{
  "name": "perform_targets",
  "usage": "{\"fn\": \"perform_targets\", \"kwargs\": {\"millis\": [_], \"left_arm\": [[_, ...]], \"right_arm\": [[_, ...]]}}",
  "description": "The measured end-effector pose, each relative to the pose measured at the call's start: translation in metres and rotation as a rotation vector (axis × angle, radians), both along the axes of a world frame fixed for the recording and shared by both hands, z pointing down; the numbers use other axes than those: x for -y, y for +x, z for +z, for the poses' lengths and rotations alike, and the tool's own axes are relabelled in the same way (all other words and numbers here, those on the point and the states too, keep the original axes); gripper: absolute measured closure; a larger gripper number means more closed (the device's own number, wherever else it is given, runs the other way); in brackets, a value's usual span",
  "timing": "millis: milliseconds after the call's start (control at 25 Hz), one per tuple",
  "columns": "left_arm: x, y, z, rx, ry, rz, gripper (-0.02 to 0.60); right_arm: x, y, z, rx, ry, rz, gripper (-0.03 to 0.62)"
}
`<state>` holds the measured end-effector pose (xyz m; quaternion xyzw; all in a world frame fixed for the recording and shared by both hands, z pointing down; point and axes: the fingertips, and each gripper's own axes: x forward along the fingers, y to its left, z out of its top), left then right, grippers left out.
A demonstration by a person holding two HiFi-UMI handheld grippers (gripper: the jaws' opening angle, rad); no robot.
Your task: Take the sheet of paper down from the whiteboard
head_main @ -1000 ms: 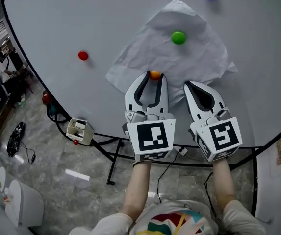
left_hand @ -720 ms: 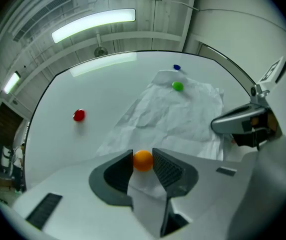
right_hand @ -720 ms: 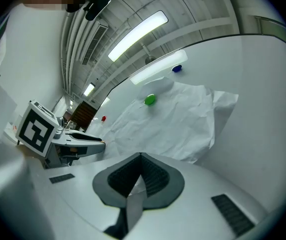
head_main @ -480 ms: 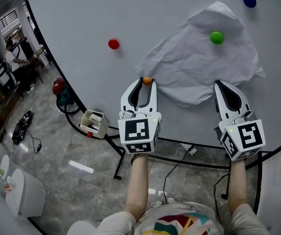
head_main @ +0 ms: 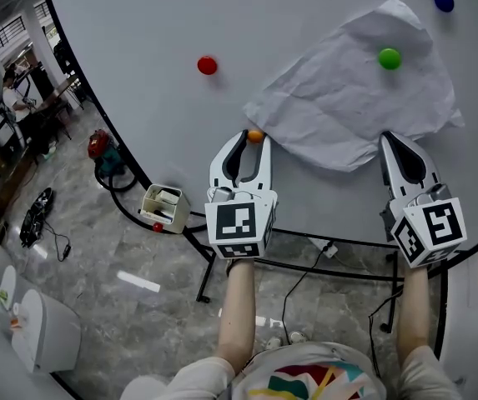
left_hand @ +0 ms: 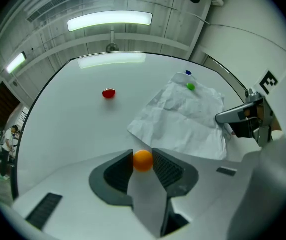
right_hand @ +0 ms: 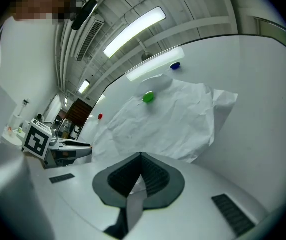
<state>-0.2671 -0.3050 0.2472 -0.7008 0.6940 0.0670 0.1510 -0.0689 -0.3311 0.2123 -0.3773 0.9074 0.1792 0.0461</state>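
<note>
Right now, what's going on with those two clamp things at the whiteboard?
A person with a gripper in each hand is taking a crumpled sheet of paper off the whiteboard. The left gripper holds an orange magnet between its jaws, just off the sheet's corner. The right gripper is shut at the sheet's lower edge; whether it pinches the paper is unclear. A green magnet pins the sheet up.

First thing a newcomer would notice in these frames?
The crumpled sheet of paper on the whiteboard, upper right in the head view, pinned by a single green magnet near its top. Next, the orange magnet pinched in the left tool, beside the sheet's left corner. The right tool sits shut at the sheet's lower edge.
</note>
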Motion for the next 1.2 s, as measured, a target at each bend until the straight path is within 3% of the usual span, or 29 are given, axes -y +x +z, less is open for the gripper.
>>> {"fn": "perform_targets", "kwargs": {"millis": [360,520,800,920,1040,1080,1160,1200], "left_arm": [[0.000,0.004,0.002,0.030,0.009,-0.025,0.406],[-0.001,-0.008,0.005,0.002,-0.005,-0.046,0.322],[-0.024,-0.009,-0.020,-0.041,0.056,-0.060,0.321],[-0.037,0.001,-0.039,-0.066,0.091,-0.016,0.322],[-0.045,0.025,-0.059,-0.095,0.113,0.106,0.325],[-0.046,0.034,-0.066,-0.080,0.123,0.122,0.350],[-0.046,0.052,-0.080,-0.005,0.147,0.114,0.519],[-0.043,0.062,-0.086,0.028,0.147,0.121,0.536]], "right_arm": [[0.000,0.001,0.005,-0.002,-0.026,0.025,0.580],[0.001,0.001,0.005,0.009,-0.028,0.030,0.580],[0.003,0.002,0.004,0.020,-0.030,0.037,0.580],[0.003,0.001,0.004,0.021,-0.032,0.040,0.580],[0.002,0.000,0.004,0.016,-0.034,0.045,0.580],[0.002,0.000,0.003,0.011,-0.030,0.053,0.580],[0.002,0.000,0.003,-0.004,-0.014,0.078,0.580],[0.001,0.000,0.003,-0.011,-0.006,0.090,0.580]]}}
